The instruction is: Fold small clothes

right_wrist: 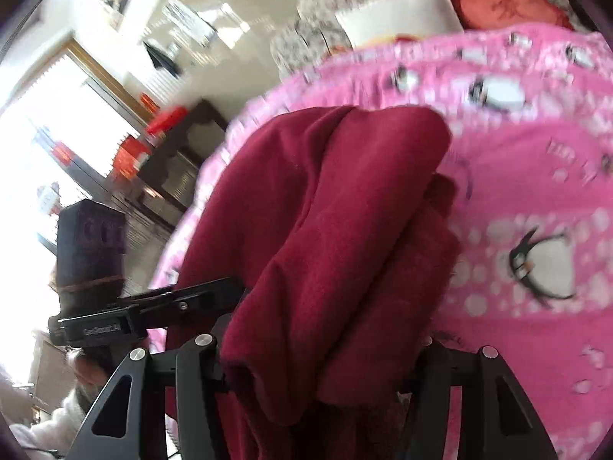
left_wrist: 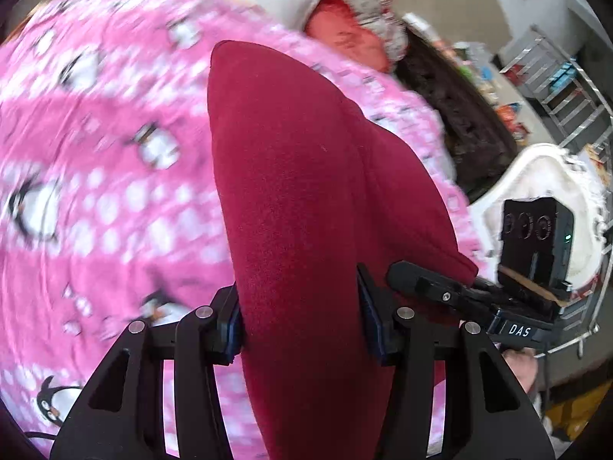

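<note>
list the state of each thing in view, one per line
left hand-held gripper: shut on the dark red garment
right hand-held gripper: shut on the dark red garment
dark red garment: bunched, held over the blanket
pink penguin blanket: spread out underneath

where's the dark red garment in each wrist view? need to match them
Left wrist: dark red garment runs up the centre, pinched in the left tongs.
Right wrist: bunched centre-bottom, gripped in the right tongs.
Shared landmark: pink penguin blanket behind it.
</note>
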{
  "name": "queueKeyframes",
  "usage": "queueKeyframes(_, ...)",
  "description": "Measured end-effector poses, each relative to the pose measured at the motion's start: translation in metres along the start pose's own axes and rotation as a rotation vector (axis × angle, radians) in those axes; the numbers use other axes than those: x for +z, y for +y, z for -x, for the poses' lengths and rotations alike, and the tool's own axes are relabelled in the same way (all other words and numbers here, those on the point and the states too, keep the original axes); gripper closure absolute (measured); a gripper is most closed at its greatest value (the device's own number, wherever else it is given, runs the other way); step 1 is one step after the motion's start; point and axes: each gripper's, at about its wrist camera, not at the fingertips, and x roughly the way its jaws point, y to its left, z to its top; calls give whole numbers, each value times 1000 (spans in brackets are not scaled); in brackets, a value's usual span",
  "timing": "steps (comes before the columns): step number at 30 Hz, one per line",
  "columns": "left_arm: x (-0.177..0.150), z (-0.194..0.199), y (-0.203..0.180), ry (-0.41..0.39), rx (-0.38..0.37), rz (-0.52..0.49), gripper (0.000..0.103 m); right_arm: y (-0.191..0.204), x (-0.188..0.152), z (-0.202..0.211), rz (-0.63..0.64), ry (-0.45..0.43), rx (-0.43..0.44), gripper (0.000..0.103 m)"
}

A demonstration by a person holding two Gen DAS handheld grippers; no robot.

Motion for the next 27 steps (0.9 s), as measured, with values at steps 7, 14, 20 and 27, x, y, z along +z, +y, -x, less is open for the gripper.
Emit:
queueKeyframes(7,-8,8,23,-7,15,54,40,8,2,16,75,-37,-127,42)
queueKeyframes(14,-5,31,-4,-144,195,-72,40,53,11,46,303,-121,-259,46)
queueKeyframes(20,-5,3,-16,-157,294,-136,40,72,14,11,408,-72,-396,47)
queueKeyframes(27,-8,-5,-12,-169,306,-151,36,54,7,-13,380,-37,-442,47)
